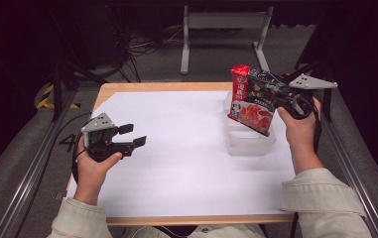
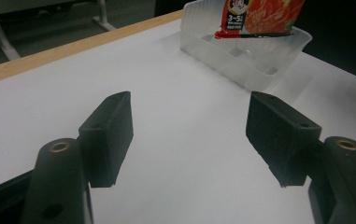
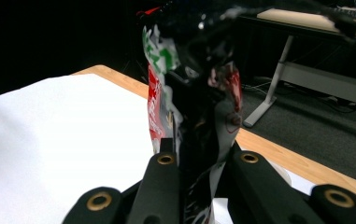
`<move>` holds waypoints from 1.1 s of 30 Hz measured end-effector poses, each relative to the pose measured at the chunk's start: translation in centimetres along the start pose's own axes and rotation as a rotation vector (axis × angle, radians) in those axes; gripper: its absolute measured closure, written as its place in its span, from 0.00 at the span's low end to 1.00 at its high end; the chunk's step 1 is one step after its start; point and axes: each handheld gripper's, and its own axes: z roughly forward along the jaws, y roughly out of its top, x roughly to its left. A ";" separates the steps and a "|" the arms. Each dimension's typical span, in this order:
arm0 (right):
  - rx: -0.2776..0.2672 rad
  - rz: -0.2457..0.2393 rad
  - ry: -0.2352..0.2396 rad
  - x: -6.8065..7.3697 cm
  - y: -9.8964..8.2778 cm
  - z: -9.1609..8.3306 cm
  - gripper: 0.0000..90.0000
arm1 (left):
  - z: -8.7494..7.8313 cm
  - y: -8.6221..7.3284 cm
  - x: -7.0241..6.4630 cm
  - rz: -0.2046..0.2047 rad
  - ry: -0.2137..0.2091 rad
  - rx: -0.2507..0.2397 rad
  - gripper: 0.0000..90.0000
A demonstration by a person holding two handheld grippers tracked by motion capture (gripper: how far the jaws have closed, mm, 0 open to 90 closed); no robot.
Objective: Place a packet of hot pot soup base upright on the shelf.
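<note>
High view, packet: a red and black food packet (image 1: 252,100) hangs in the air over the clear plastic bin (image 1: 248,141), at the table's far right.
Packet axis: its long side runs slantwise, the black top end toward the right gripper, the red printed end down and toward the bin; its lower edge sits just above the bin's rim.
Right gripper (image 1: 282,94): jaws pinched onto the packet's dark upper part; in the right gripper view the packet (image 3: 199,102) stands crumpled between them.
Bin: see-through, on the white sheet (image 1: 176,148); in the left gripper view the bin (image 2: 259,65) has the packet's red edge (image 2: 259,18) over it.
Left gripper (image 1: 129,135): jaws wide apart, nothing between them, held above the sheet's left side, well apart from the bin.
Table (image 1: 166,87): wooden edge showing around the sheet.
</note>
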 end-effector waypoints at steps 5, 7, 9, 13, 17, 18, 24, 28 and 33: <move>0.001 0.011 0.002 -0.2 -0.5 0.2 0.94 | 0.0 0.0 0.1 0.003 0.002 0.002 0.37; 0.000 0.015 0.007 -0.2 -0.7 0.2 0.94 | 0.0 0.0 0.1 0.005 0.002 0.002 0.37; -0.002 0.015 0.010 -0.3 -1.0 0.3 0.94 | -0.1 0.0 0.0 -0.005 -0.004 0.002 0.37; -0.007 0.021 0.009 -0.5 -1.8 0.5 0.94 | -0.2 0.0 0.1 -0.002 -0.002 -0.003 0.37; -0.033 0.045 0.015 -0.7 -2.7 0.6 0.93 | -0.1 0.0 0.1 -0.007 -0.002 -0.004 0.37; -0.044 0.052 0.013 -0.7 -3.0 0.6 0.93 | -0.1 0.0 0.1 -0.009 -0.003 -0.003 0.37; -0.060 0.042 0.018 -0.4 -3.5 0.8 0.93 | -0.1 0.0 0.1 -0.010 -0.004 -0.001 0.37; -0.057 0.023 0.018 -0.2 -3.4 0.9 0.93 | -0.1 -0.1 0.1 -0.010 -0.005 -0.002 0.37; -0.055 -0.014 0.010 -0.3 -3.0 1.4 0.94 | 0.0 0.0 0.1 -0.002 -0.003 0.000 0.37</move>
